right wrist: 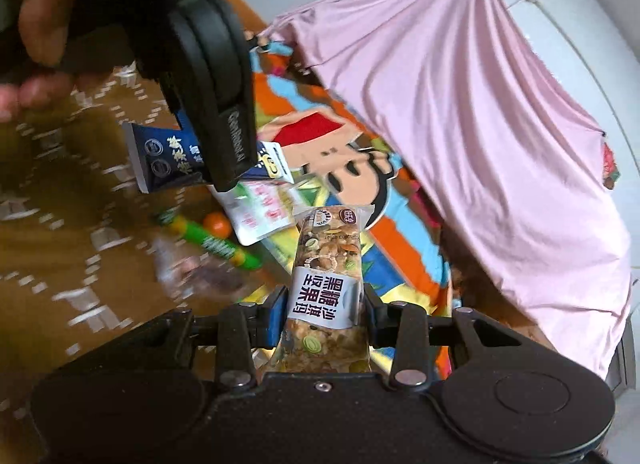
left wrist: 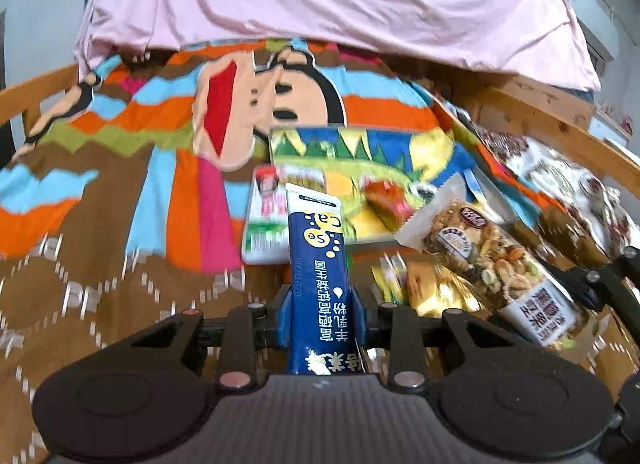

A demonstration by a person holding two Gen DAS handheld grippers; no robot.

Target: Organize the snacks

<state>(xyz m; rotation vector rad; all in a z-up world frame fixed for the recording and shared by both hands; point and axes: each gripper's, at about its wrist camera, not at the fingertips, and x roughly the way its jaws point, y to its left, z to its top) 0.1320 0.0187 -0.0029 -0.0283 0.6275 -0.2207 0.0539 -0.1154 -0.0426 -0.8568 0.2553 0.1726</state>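
Blue sachet (left wrist: 318, 276) clamped left, nut bar (right wrist: 330, 288) right

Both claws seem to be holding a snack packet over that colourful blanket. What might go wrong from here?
The left gripper pinches the blue sachet only across its lower part, so the long free end could droop or slip out. The right gripper squeezes the nut bar at its label; the brittle bar might crack. The two grippers hang close together, so the packets could bump. Loose snacks such as the green candy pack lie below and could be knocked on set-down.
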